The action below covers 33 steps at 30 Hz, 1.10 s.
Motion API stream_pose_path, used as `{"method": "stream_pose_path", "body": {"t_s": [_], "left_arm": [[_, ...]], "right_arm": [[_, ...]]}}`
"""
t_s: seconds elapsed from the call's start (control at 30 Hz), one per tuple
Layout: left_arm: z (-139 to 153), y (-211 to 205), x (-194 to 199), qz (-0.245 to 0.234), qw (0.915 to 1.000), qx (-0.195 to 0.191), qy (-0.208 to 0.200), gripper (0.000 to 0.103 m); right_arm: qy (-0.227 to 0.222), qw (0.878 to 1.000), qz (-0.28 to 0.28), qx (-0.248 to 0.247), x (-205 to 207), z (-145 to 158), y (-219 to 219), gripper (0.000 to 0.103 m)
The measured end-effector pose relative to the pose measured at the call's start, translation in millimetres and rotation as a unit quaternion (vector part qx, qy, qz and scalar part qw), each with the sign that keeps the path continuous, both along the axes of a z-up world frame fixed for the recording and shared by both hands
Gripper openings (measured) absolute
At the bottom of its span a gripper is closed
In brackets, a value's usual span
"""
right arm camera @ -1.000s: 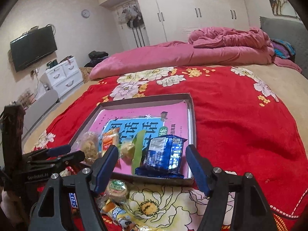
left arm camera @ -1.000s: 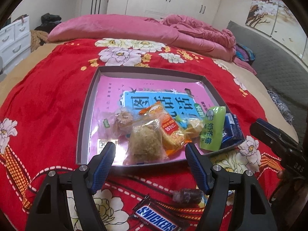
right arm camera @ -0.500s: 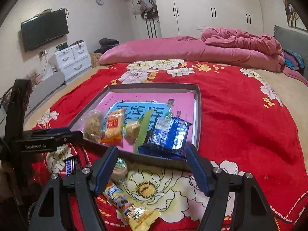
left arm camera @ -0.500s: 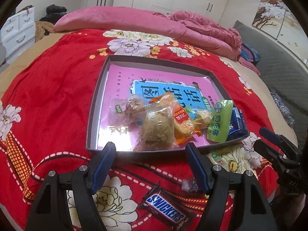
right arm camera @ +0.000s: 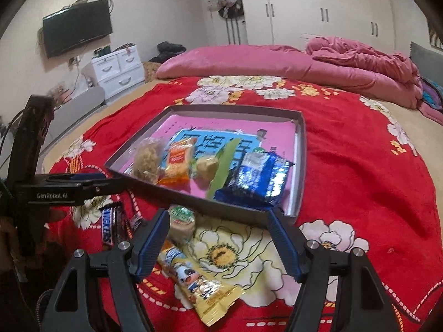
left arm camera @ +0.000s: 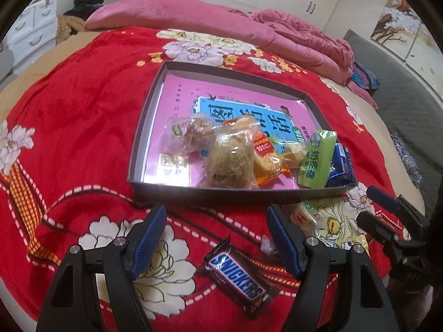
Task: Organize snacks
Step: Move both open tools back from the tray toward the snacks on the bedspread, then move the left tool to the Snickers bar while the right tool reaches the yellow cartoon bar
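Two grippers of yours hover over the red floral blanket [left arm camera: 83, 116], both with jaws spread and nothing between them. Take the shallow grey box [left arm camera: 144, 127] as your landmark: several snacks already lie along its near side, among them a green packet [left arm camera: 318, 160] and a blue packet [right arm camera: 260, 177]. Your left gripper [left arm camera: 216, 238] hangs just in front of the box, above the Snickers bar [left arm camera: 238, 274]. Your right gripper [right arm camera: 218, 238] sits before the box's near right corner, over a yellow packet [right arm camera: 205, 290] and a round wrapped snack [right arm camera: 181, 221].
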<state>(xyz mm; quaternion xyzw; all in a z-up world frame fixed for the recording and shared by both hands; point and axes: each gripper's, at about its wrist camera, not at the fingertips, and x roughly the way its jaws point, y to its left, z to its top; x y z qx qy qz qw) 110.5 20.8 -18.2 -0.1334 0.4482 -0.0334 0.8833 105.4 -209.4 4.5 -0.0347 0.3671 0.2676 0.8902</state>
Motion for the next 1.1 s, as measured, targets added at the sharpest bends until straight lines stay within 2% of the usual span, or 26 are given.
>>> {"method": "stream_pose_path", "body": {"t_s": [0.4, 0.67, 0.93, 1.1], "left_arm": [[-9.6, -0.6, -11.6, 0.005, 0.9995, -0.012, 0.029, 0.076], [-18.2, -2.5, -14.8, 0.008, 0.9984, -0.016, 0.053, 0.076], [-23.0, -6.4, -18.8, 0.007, 0.9977, -0.006, 0.067, 0.076], [-24.8, -9.9, -20.2, 0.004, 0.9974, 0.002, 0.072, 0.076]], "right_arm": [[0.042, 0.997, 0.059, -0.032, -8.1, -21.9, 17.9, 0.072], [0.053, 0.994, 0.083, -0.058, -10.1, -34.5, 32.0, 0.072], [0.044, 0.987, 0.128, -0.091, -22.6, -46.3, 54.6, 0.072], [0.033, 0.982, 0.149, -0.107, -31.0, -50.4, 66.4, 0.059]]}}
